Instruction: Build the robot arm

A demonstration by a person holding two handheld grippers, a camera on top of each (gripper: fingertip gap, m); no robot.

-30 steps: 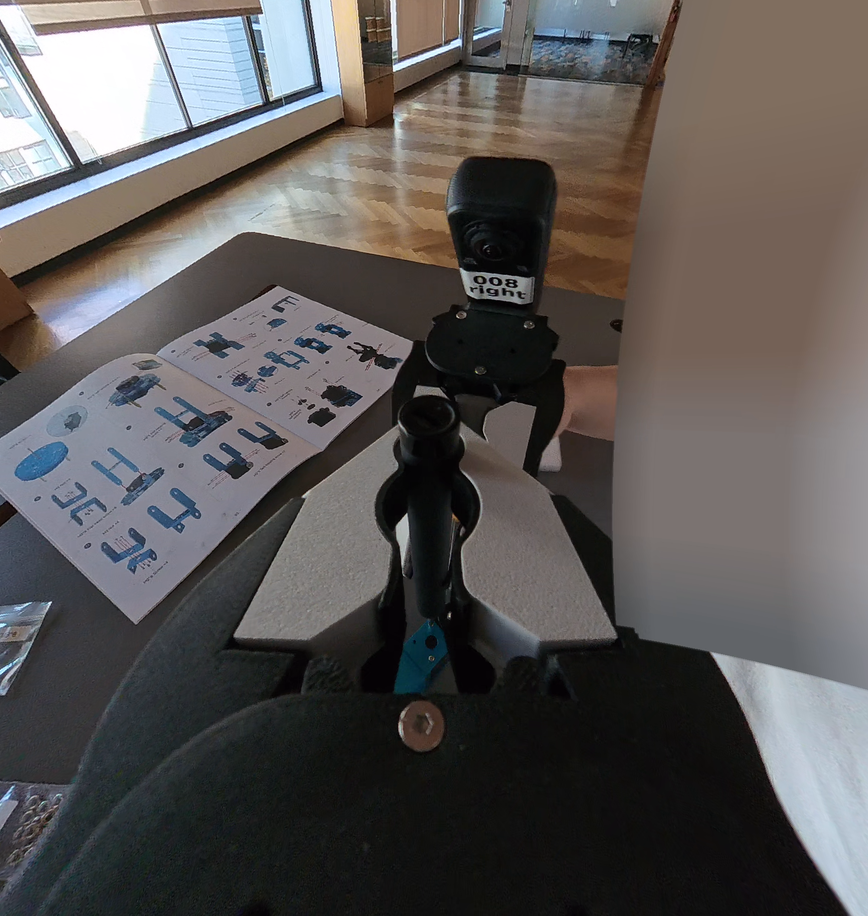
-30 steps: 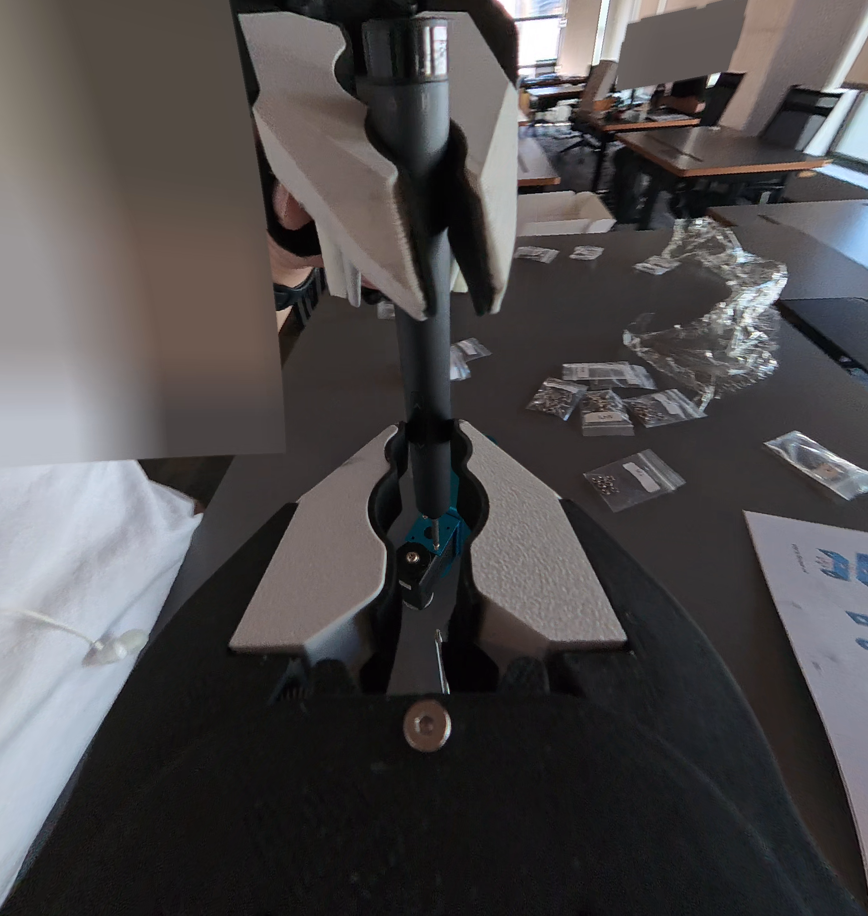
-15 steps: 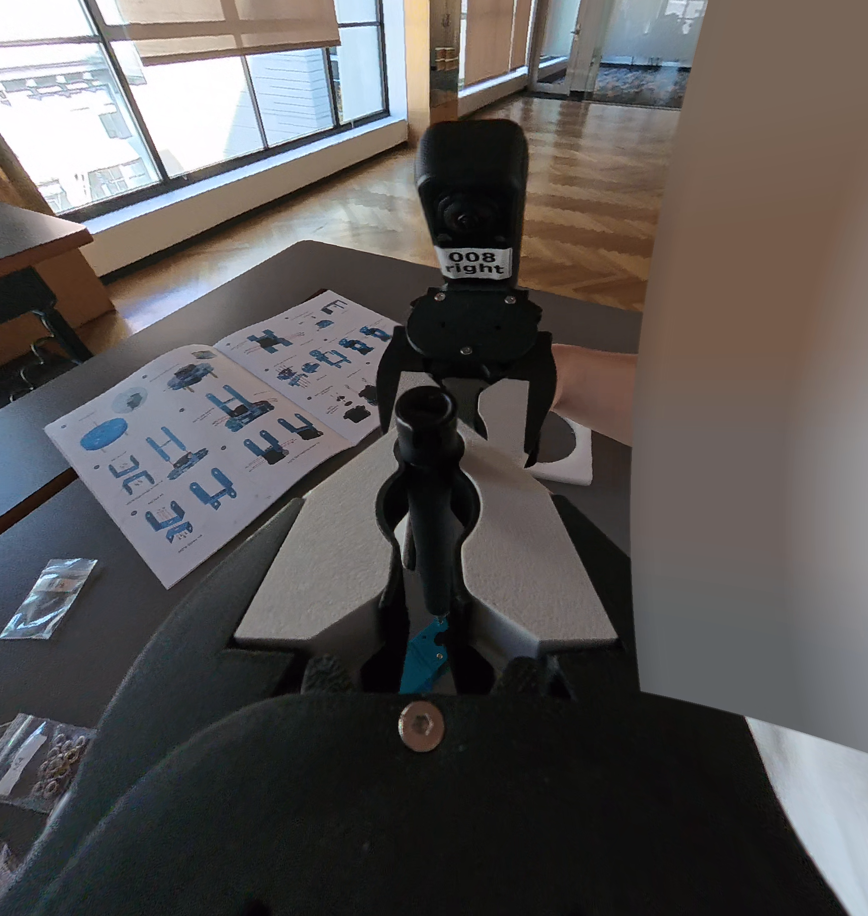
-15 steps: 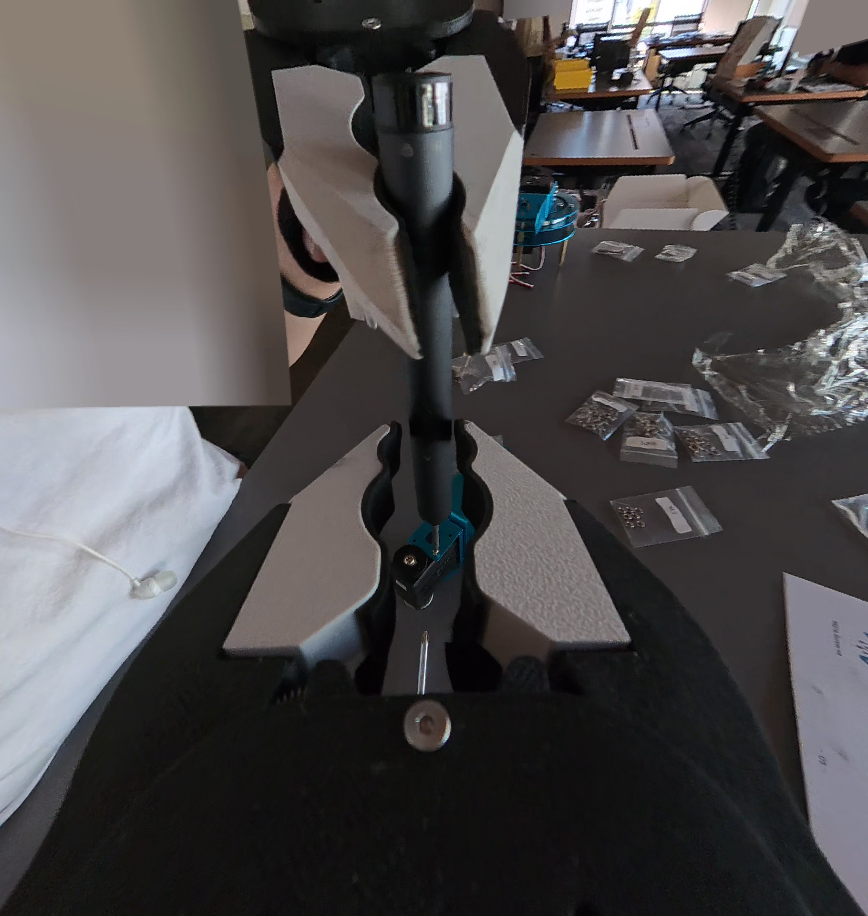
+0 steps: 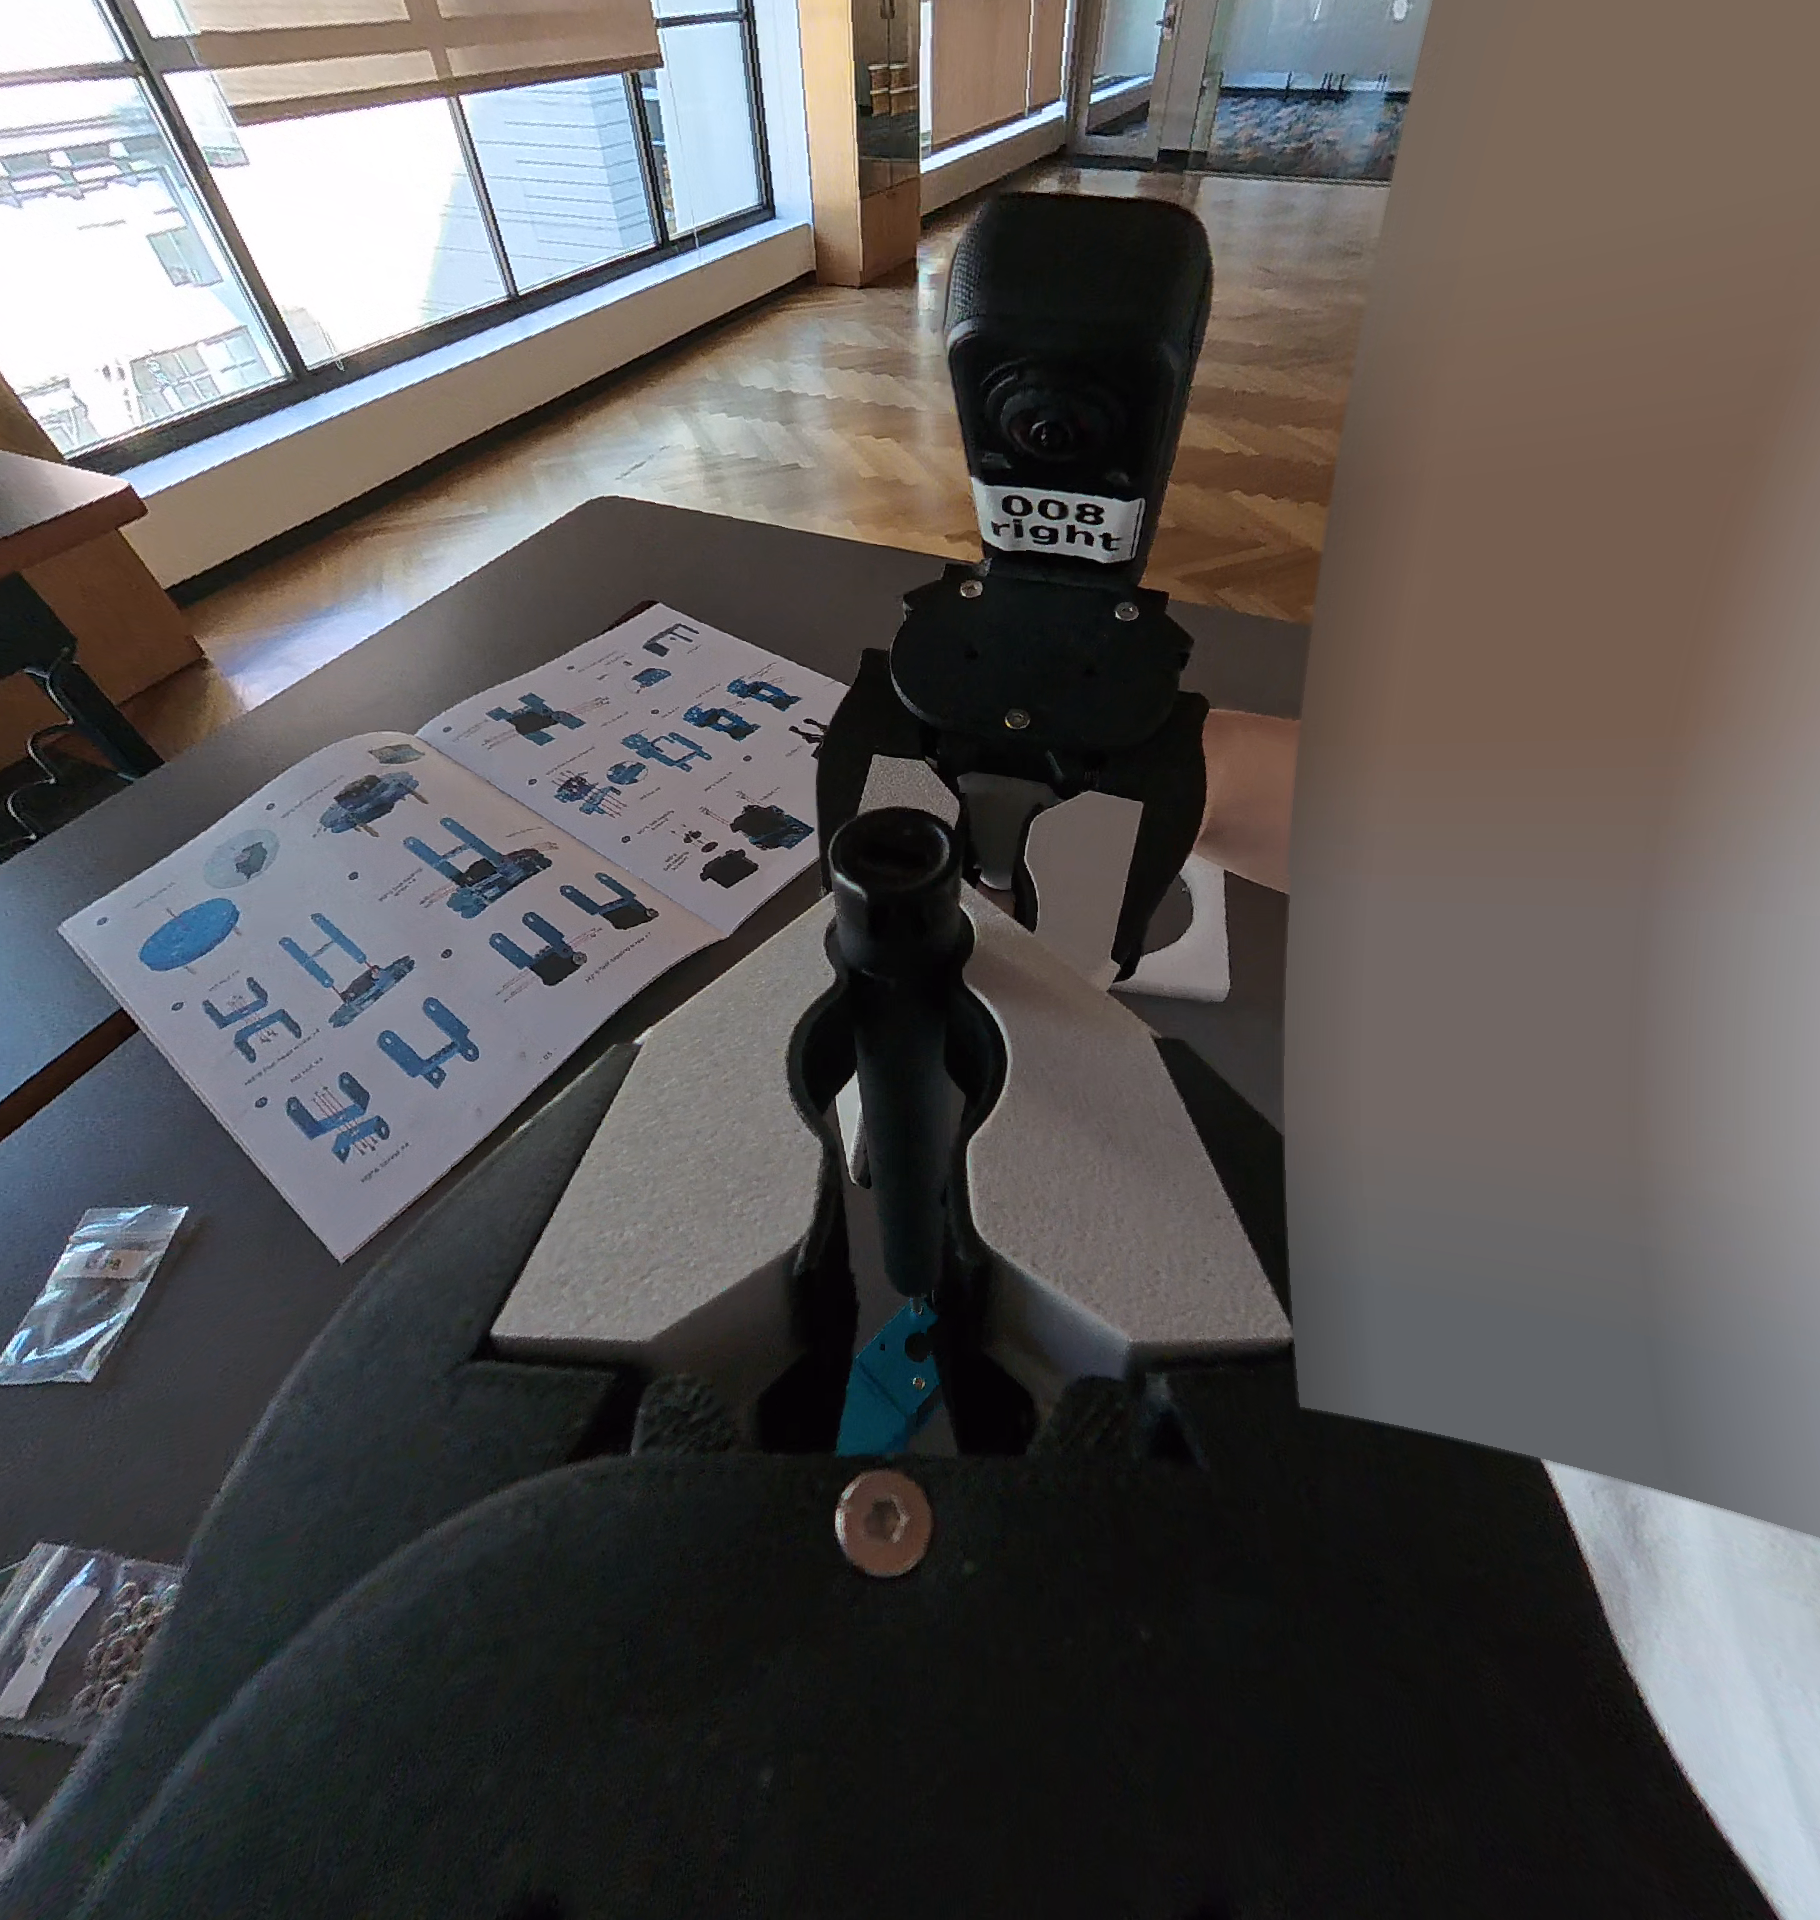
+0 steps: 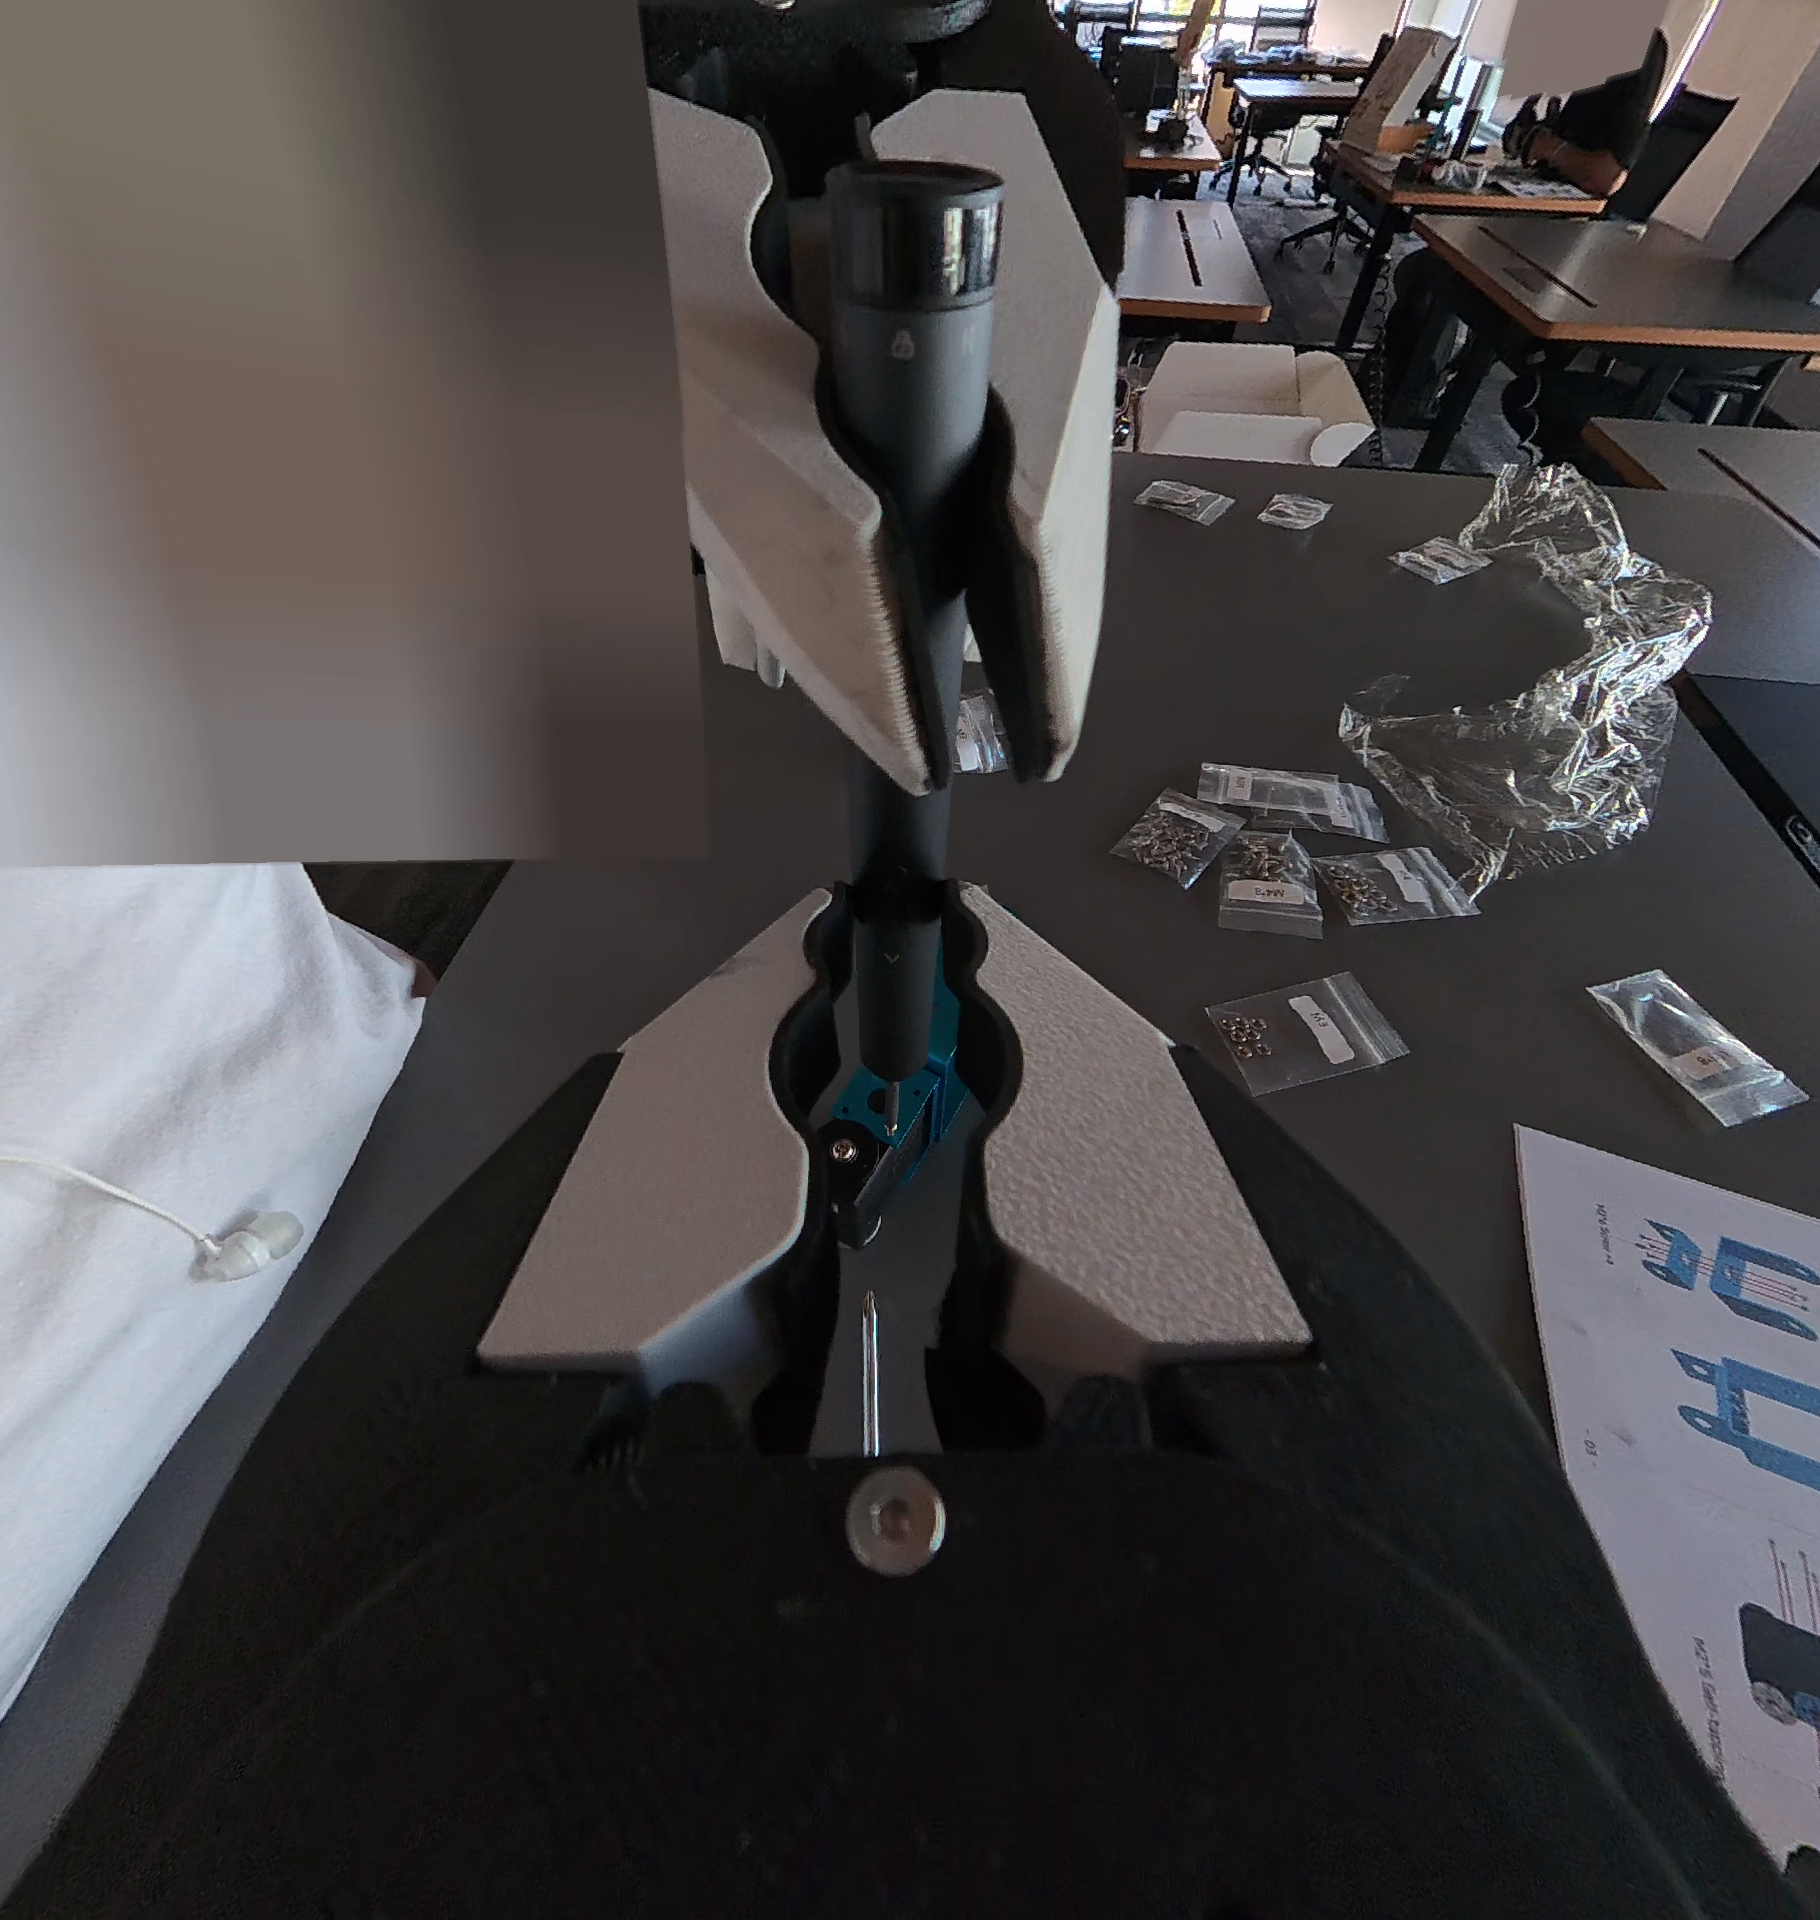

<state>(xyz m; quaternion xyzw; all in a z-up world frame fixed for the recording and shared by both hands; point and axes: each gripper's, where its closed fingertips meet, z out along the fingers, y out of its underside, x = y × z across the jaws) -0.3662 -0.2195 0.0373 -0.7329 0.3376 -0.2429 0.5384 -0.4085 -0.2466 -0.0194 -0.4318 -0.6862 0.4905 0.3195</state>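
Left gripper [image 6: 973, 665] pinches the grey screwdriver [image 6: 911, 582] upright, tip on the blue bracket [image 6: 901, 1107] that the right gripper's [image 6: 890, 1132] jaws hold above the surface [image 6: 1249, 644] — best kept plumb, pressure gentle.

dark table [image 6: 1249, 644], open manual [image 5: 449, 914], bagged hardware [image 6: 1270, 868]

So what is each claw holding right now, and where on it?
Left claw: slim dark grey electric screwdriver, mid-barrel. Right claw: small blue metal bracket with black block, by its sides.
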